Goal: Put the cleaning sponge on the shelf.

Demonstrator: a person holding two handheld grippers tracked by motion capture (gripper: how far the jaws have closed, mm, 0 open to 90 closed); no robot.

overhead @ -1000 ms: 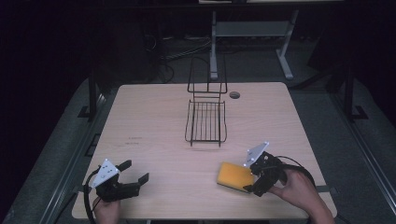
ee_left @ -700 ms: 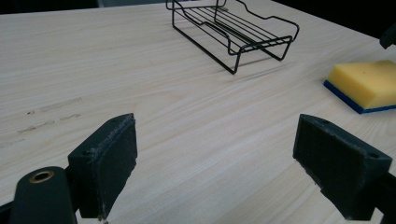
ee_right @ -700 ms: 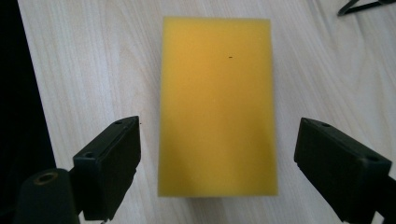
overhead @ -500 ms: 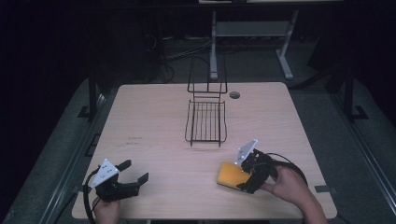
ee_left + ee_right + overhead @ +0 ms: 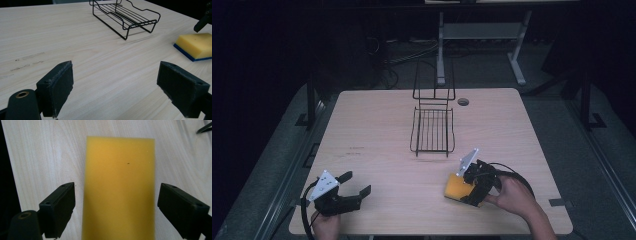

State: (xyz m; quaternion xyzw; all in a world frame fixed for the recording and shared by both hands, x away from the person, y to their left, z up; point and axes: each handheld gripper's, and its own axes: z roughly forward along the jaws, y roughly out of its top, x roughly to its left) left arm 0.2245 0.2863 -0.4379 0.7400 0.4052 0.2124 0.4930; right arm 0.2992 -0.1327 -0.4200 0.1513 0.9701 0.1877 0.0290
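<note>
Dark surroundings frame a pale wooden table [image 5: 387, 130], with a black wire rack [image 5: 432, 129] standing near its far middle. On the near right part of the tabletop lies a yellow sponge [image 5: 457, 187] with a blue underside, flat on the wood. The right gripper [image 5: 474, 189] hovers right over it, jaws spread wide with one on each long side of the sponge, neither touching it. The left gripper [image 5: 357, 184] sits low at the near left corner, well apart from the sponge, its jaws also wide with bare wood between them.
</note>
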